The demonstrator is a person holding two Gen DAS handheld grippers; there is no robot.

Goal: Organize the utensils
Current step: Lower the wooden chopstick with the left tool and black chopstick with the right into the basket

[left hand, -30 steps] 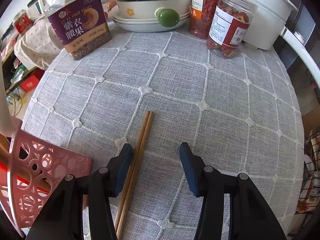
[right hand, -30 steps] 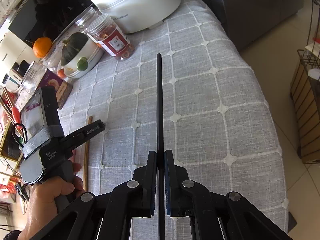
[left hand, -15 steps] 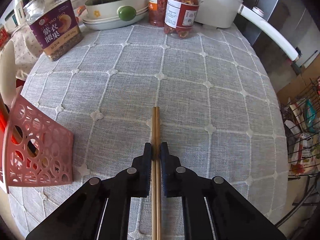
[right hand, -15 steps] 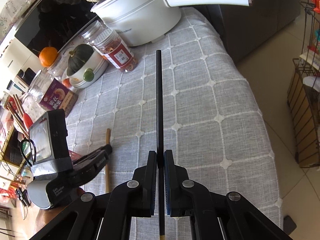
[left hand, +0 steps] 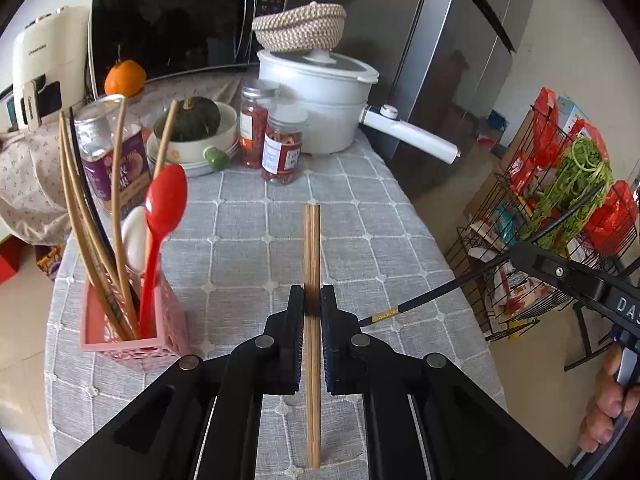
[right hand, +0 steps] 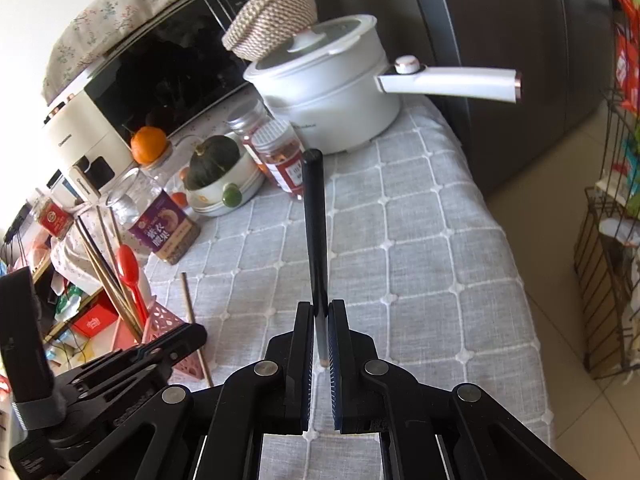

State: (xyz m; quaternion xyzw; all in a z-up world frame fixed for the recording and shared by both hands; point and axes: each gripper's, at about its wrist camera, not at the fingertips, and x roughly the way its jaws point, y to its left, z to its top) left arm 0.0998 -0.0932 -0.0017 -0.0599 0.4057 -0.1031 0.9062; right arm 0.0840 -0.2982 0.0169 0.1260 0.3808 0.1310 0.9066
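Now the left gripper [left hand: 311, 300] clamps the wooden chopsticks [left hand: 311, 264] between its fingers, while the right gripper [right hand: 319, 312] clamps a black chopstick [right hand: 315, 224].

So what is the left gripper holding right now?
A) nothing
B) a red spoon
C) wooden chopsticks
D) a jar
C: the left gripper has its jaws closed on a pair of wooden chopsticks, while the red spoon stands in the pink holder on the table.
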